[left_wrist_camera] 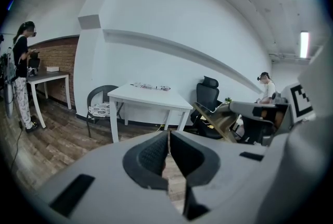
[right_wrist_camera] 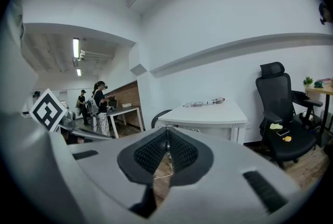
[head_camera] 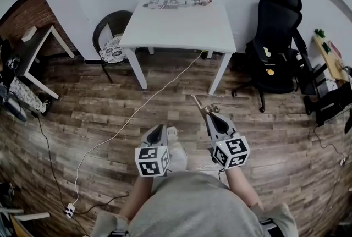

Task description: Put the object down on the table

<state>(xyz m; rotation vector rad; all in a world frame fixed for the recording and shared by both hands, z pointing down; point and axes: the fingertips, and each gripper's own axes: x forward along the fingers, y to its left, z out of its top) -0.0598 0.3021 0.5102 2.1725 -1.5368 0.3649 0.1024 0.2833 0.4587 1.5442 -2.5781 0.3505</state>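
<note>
I stand on a wood floor, a few steps short of the white table (head_camera: 181, 27). My right gripper (head_camera: 210, 115) is shut on a thin tan stick-like object (head_camera: 198, 103) that pokes forward toward the table. In the left gripper view that object (left_wrist_camera: 212, 116) looks flat and wooden, jutting from the right gripper. Only a thin edge of it shows between the shut pads (right_wrist_camera: 179, 151) in the right gripper view. My left gripper (head_camera: 159, 127) is held low beside it, jaws shut with nothing seen between them. Both grippers hang over the floor, well apart from the table.
Some packets (head_camera: 165, 3) and a bottle-like item (head_camera: 201, 1) lie along the table's far edge. A round chair (head_camera: 113, 46) stands at its left and a black office chair (head_camera: 275, 43) at its right. A white cable (head_camera: 132, 115) crosses the floor. A person (left_wrist_camera: 21, 75) stands by a side desk.
</note>
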